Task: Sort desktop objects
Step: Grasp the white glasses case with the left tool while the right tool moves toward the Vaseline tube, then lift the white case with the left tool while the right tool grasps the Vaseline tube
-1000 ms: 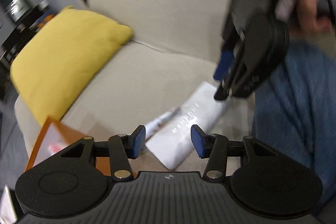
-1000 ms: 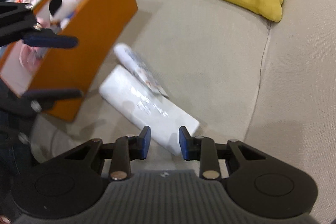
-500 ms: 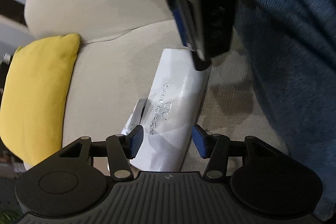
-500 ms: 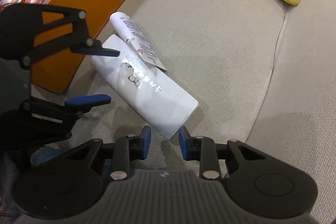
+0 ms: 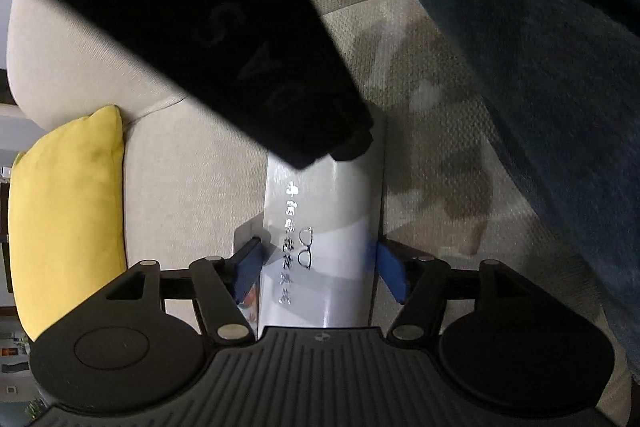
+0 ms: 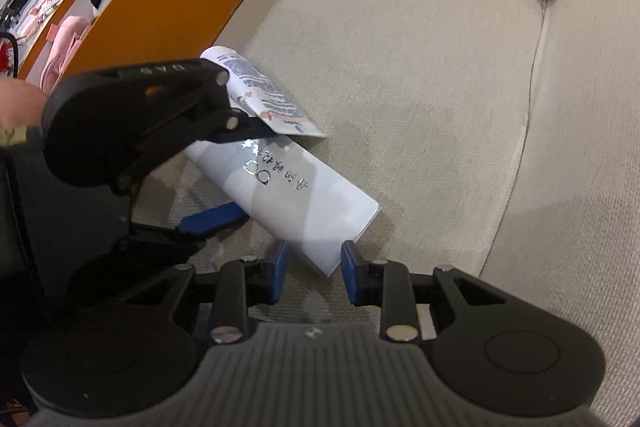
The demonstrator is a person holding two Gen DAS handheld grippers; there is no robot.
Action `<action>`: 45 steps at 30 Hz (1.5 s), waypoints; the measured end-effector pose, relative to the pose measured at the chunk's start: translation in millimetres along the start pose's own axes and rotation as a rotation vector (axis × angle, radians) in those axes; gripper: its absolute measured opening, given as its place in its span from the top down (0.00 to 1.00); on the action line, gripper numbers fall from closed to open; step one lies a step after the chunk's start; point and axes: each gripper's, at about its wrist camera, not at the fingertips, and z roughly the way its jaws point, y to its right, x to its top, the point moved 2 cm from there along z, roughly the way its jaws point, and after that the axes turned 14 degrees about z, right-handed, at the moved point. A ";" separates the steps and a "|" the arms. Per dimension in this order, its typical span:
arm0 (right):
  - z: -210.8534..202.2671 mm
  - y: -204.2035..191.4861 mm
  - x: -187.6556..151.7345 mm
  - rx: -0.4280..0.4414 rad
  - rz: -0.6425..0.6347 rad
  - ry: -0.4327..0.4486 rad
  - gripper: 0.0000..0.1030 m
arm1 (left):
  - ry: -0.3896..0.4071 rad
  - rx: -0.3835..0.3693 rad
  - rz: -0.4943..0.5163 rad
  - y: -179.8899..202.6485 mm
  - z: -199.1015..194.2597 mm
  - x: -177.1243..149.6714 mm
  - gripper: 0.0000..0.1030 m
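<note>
One white glasses case (image 5: pixel 324 227) with silver letters is straddled, untouched, by the just-widened left gripper (image 5: pixel 320 267); the right gripper (image 6: pixel 312 267) is half parted, empty.

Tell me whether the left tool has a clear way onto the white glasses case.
Probably yes: the left tool already straddles the white glasses case, jaws just opened wide, pads apparently not pressing. Nothing lies between.

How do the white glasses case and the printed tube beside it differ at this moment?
The white glasses case is wider and plain with silver lettering; the printed tube is slimmer and covered in blue text. The case lies between the left gripper pads; the tube lies outside them. Both lie on the beige sofa.
</note>
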 end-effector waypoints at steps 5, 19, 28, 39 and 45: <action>2.7 0.0 2.4 0.006 0.033 -0.004 0.69 | 0.030 -0.058 0.039 -10.9 6.5 -4.9 0.27; 9.2 8.6 9.6 -0.051 0.075 0.019 0.69 | 0.076 -0.245 -0.159 -50.2 23.1 -29.0 0.29; -25.1 20.9 28.2 -0.056 0.140 0.152 0.69 | 0.157 -0.243 -0.400 -71.2 -10.0 -55.4 0.29; -40.6 36.4 36.6 0.065 0.288 0.190 0.68 | 0.205 -0.140 -0.557 -69.0 -123.5 -80.8 0.29; -21.9 15.6 35.3 0.064 0.275 0.150 0.68 | 0.152 -0.051 -0.622 -67.1 -172.4 -116.3 0.29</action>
